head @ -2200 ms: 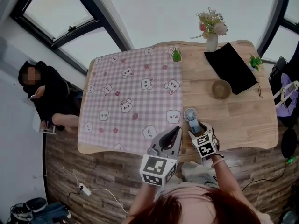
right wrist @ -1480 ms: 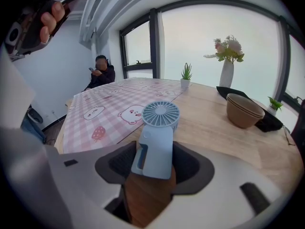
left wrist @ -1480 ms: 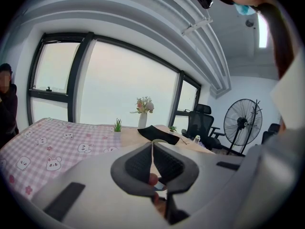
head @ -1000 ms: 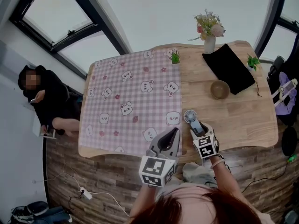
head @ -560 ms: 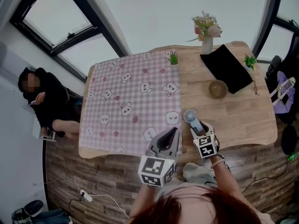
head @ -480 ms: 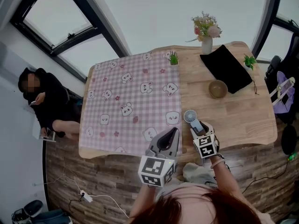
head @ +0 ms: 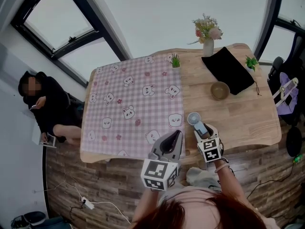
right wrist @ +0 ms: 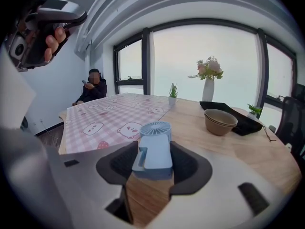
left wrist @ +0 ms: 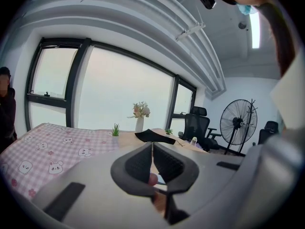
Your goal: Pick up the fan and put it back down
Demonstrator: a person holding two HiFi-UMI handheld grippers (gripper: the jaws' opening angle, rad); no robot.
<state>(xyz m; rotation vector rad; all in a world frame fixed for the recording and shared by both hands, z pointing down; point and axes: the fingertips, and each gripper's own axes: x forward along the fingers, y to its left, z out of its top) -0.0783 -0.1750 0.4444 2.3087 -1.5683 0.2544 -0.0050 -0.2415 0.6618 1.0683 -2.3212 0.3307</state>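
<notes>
A small light-blue hand fan (right wrist: 155, 147), with its round grille pointing away from me, sits between the pads of my right gripper (right wrist: 153, 160), which is shut on its body. In the head view the fan (head: 194, 119) and the right gripper (head: 200, 129) hang just over the bare wood near the table's front edge, beside the pink cloth. To their left, over the front edge, is my left gripper (head: 177, 134). In its own view the left gripper (left wrist: 152, 150) has its jaws together and holds nothing.
The wooden table (head: 252, 123) carries a pink checked cloth (head: 128, 104) on its left half, a brown bowl (head: 220, 90), a black pouch (head: 228, 69), a vase of flowers (head: 208, 38) and two small plants (head: 175, 61). A person (head: 45, 101) sits off the table's left end.
My right gripper has lifted the fan slightly while staying shut on it. The left gripper has kept still. The head view has shifted a little.
</notes>
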